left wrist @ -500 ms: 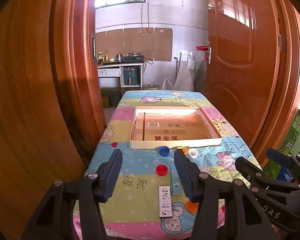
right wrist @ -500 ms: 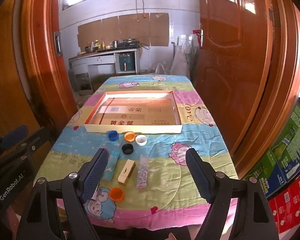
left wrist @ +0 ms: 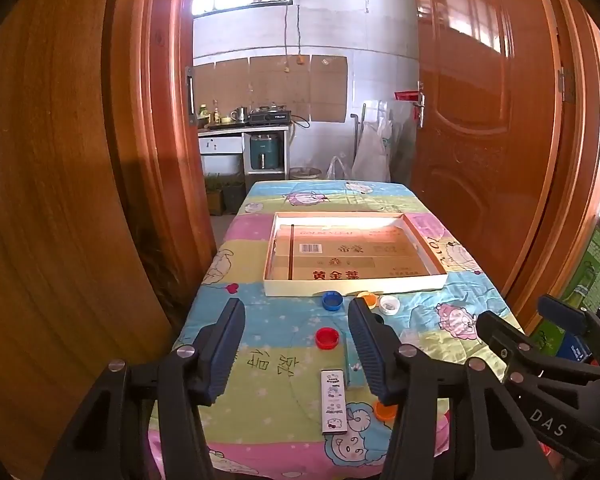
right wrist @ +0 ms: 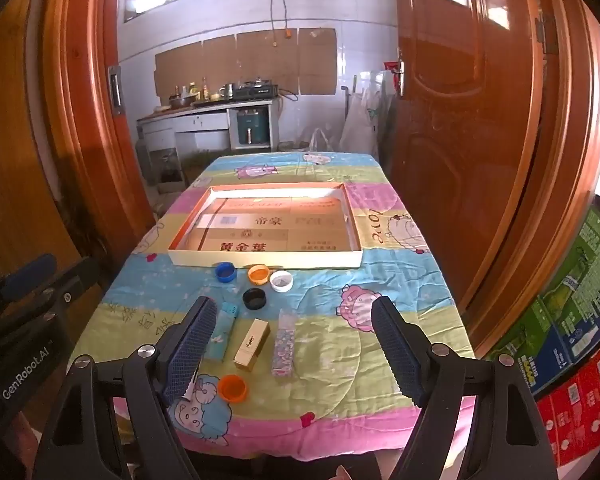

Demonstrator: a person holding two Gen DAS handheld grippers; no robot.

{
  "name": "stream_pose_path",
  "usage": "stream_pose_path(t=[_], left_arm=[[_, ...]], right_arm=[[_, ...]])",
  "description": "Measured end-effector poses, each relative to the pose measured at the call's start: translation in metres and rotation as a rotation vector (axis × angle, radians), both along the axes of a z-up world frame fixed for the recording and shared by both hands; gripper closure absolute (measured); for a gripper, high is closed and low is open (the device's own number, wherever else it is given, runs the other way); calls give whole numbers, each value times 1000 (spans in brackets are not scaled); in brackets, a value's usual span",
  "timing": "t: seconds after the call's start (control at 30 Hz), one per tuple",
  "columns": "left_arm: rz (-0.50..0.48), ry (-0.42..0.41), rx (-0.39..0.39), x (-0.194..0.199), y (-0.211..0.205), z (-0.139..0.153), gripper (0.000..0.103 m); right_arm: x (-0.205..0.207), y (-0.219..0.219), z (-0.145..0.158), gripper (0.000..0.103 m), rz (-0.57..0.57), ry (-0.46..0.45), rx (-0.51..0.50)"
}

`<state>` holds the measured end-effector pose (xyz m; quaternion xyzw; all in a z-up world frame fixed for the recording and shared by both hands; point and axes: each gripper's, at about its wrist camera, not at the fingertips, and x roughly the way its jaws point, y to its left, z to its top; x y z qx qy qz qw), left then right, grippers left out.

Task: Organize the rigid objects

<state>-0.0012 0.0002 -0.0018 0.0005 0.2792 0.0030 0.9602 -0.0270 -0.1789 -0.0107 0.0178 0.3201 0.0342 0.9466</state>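
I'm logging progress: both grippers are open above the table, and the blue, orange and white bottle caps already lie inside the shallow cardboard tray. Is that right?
Not quite. In the right wrist view the blue cap, orange cap and white cap lie on the tablecloth just in front of the tray, not inside it. The right gripper and left gripper are indeed open.

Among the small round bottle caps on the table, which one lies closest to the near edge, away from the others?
The orange plastic cap below the gold box. The blue, second orange, white and black caps cluster by the shallow cardboard tray.

left tongs point(left wrist: 296, 346) agape over table point(left wrist: 220, 308) | red cap point(left wrist: 327, 338) between fingers | tray point(left wrist: 354, 286) beyond
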Motion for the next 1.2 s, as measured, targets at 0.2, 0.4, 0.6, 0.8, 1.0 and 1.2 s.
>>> stream_pose_path(t=[0.2,0.4,0.6,0.8,1.0,1.2], left_arm=[[1,-2,-1,-1,1,-1,49],[2,-2,-1,-2,1,-1,49],[1,-1,-1,-2,1,-1,49],[2,-1,-1,-2,0,0,49],[2,-2,0,-2,0,-1,49],[0,0,1,-3,0,0,49]], right_arm=[[-2,-1,1,22,1,-2,1],[-3,0,1,22,0,-5,-1],[-4,0,2,22,0,-6,0],[-3,1,2,22,1,-6,-1],[-3,1,2,22,4,-5,-2],[-6,3,5,22,6,-6,-5]])
